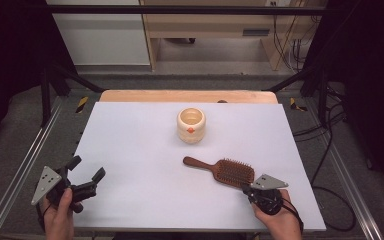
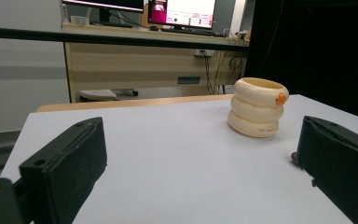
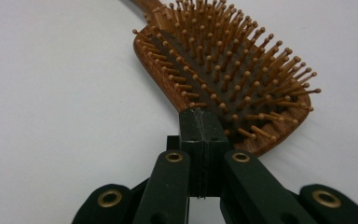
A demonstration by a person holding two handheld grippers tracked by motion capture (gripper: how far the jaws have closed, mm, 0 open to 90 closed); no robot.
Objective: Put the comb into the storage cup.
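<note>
Lying bristles-up on the white table top (image 1: 145,150), the wooden hairbrush (image 1: 222,171) sits toward the near right part of the surface, its handle pointing left and slightly away from the person and its broad head nearest the right gripper (image 1: 247,189). That gripper, held in the person's right hand (image 1: 275,215), has its two black jaws pressed flat together with nothing between them; in the right gripper view the closed tips rest at the near rim of the brush head (image 3: 233,79), touching or just over it, though the brush is not clamped. The left gripper (image 1: 86,175) is held in the left hand (image 1: 60,212) at the near left corner of the table, well apart from the brush, its jaws spread wide and empty, hovering low over the bare surface. A cream cup (image 1: 191,125) shaped like stacked rings, with a small orange mark on its side, stands upright toward the far middle of the table, apart from both grippers and from the brush.
</note>
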